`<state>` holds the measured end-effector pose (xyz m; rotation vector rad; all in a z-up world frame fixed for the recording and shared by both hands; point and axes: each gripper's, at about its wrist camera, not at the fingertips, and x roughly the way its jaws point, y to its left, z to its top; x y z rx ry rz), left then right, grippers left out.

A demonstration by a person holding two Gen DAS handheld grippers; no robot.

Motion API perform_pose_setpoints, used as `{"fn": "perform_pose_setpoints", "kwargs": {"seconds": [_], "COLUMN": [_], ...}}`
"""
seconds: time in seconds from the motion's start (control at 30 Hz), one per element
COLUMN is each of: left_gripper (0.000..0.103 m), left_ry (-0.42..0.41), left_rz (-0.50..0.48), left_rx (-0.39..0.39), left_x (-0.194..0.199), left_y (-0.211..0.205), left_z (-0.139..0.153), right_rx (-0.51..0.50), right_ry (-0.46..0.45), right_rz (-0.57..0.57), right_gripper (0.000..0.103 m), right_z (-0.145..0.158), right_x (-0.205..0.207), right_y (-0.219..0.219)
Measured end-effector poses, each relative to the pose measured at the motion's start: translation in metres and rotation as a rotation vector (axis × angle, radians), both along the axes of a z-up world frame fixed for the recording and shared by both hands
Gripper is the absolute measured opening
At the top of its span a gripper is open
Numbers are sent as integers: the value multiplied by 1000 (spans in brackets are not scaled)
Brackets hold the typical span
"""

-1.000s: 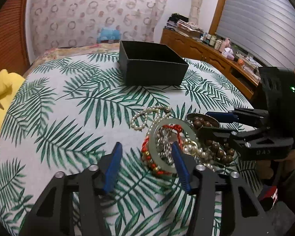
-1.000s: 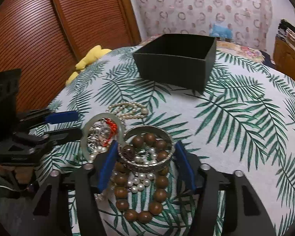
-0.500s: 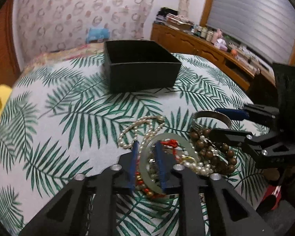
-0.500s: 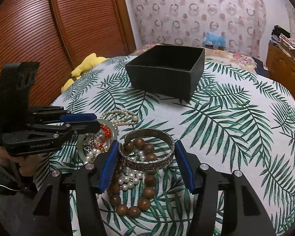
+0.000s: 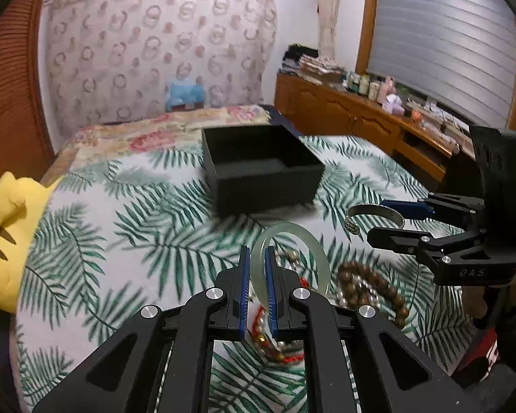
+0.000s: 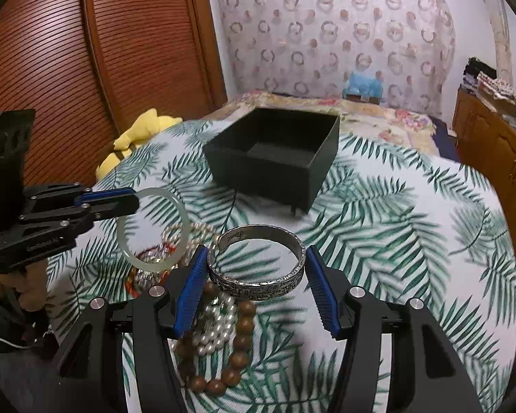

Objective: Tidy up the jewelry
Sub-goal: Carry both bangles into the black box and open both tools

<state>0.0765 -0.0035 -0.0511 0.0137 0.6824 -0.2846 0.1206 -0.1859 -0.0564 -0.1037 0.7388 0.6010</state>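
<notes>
A bed with a flowered cover (image 6: 378, 117) is standing behind, and a yellow soft toy (image 5: 3, 227) is lying at the left edge of the worktop. The worktop (image 6: 412, 241) is wearing a cloth with green palm leaves.

On it, toward the back, a black open box (image 6: 275, 158) is sitting. Nothing is standing between the box and the two claws.

The left claw (image 5: 256, 275) is closing its jaws on a pale green bangle (image 5: 292, 241); the blue pads are already pressing the ring from both sides, and the ring is hanging in the air above the pile.

The right claw (image 6: 256, 275) is gripping an engraved silver cuff (image 6: 258, 275) across its width, with both pads touching the cuff, which is also lifted off the cloth.

Under and between the claws the rest of the jewelry is lying in a tangle: a brown wooden bead bracelet (image 6: 240, 337), white pearl strands (image 6: 213, 330), and a red cord piece (image 5: 292, 354), all touching one another.
</notes>
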Motion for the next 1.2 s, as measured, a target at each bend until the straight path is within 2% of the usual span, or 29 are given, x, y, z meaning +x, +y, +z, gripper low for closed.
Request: {"fn": "perform_pose_setpoints", "kwargs": {"seconds": [0.33,0.73,0.83,0.9,1.03,1.2], "left_gripper": [8,8,8,8,8,8], "left_ry": [-49,-60,-63,-64,-62,-63], "left_rz": [35,75,80,86,92,85], "left_rx": [5,5,13,18,23,37], "left_x": [17,53,63,70,83,101], "left_y": [10,20,19,18,14,2], "left_z": [19,28,31,33,37,39], "right_rx": [0,-19,27,47,67,31], "right_ry": [-62,-102,-95,-80,-70,-75], "right_rz": [-17,-15,14,3,-6,-42], "right_gripper": [60,60,61,67,67,67], "right_z": [18,24,23,23,25,24], "right_x": [32,102,116,125,127,113], "right_y": [9,31,33,29,19,3]}}
